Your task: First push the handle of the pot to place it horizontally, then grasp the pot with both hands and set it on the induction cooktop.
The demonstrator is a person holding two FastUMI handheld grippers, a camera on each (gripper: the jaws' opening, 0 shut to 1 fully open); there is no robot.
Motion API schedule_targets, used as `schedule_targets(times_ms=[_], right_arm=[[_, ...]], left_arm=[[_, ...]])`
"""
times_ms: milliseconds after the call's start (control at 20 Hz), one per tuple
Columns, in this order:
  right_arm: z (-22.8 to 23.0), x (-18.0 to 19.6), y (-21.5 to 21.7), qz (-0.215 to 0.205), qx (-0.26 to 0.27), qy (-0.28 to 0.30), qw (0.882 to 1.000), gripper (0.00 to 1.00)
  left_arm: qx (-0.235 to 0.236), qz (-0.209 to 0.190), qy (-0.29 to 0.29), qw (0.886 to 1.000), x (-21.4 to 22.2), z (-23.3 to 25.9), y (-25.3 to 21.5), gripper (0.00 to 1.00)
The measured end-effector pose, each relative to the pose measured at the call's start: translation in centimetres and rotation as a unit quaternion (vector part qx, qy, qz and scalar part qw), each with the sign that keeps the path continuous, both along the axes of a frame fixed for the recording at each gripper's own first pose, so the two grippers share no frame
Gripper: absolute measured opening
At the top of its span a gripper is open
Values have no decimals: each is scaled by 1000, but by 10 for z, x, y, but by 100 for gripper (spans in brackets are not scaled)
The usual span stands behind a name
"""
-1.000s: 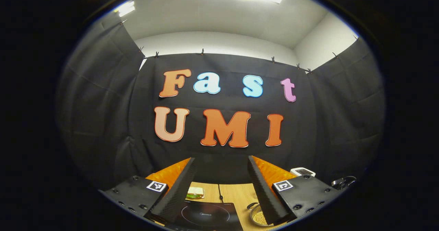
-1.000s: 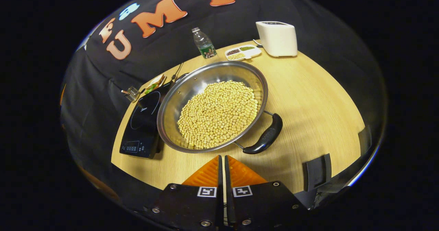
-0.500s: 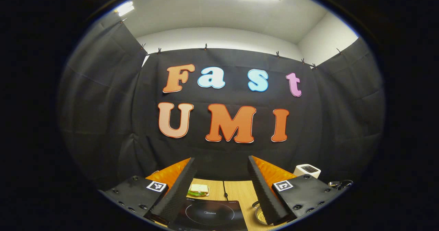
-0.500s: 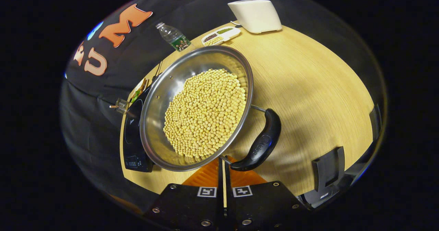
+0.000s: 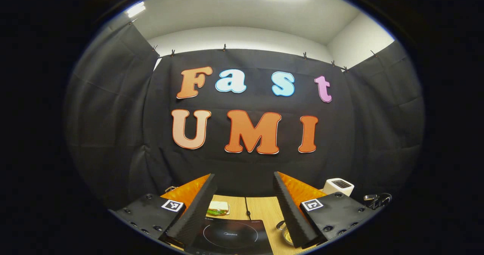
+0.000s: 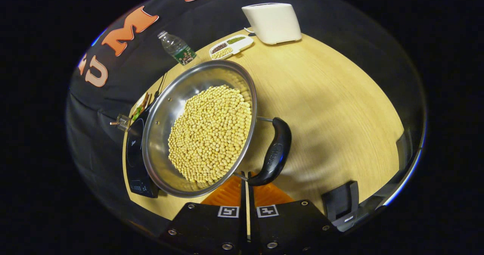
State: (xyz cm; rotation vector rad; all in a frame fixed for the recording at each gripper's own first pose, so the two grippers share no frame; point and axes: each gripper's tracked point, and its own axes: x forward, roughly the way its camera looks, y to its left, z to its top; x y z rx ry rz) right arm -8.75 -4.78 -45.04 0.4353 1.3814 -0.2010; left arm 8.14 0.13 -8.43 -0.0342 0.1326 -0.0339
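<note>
Where the right gripper [image 6: 246, 181] points forward with its fingers pressed together on nothing, tips lying at the near end of the pot's black handle [image 6: 274, 153], seemingly touching, though contact cannot be confirmed. Steel pot [image 6: 162, 118] heaped with pale beans [image 6: 211, 134], resting on the wooden worktop [image 6: 332, 107] straight ahead of that gripper, handle on its right flank. Long axis of the handle running away from the gripper, near end at the fingertips and far end toward the worktop's middle, so probably short of horizontal; a sideways nudge at the near end looks like what the coming move calls for. Right gripper plainly the nearer one.

Left gripper [image 5: 245, 206] held higher and level, fingers spread wide and empty, aimed at the booth wall, with the black induction cooktop [image 5: 230, 234] just below and between its fingers and a sliver of the pot's rim [image 5: 283, 232] beside the right finger. Cooktop [image 6: 134, 160] lying just left of the pot, its edge tucked under or behind the rim; exact contact unclear.

Farther back on the light wood-grain worktop: a water bottle [image 6: 177, 50], a divided tray of grains [image 6: 230, 46], a white appliance [image 6: 272, 22], a sandwich [image 5: 218, 208]. Black cloth around, white ceiling with strip lights above.
</note>
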Motion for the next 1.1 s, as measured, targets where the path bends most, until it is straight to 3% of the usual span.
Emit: schedule_targets(times_ms=[1100], right_arm=[[-19, 81, -72, -7, -98, 2, 995, 4]], left_arm=[[31, 34, 27, 999, 1, -22, 39, 98]])
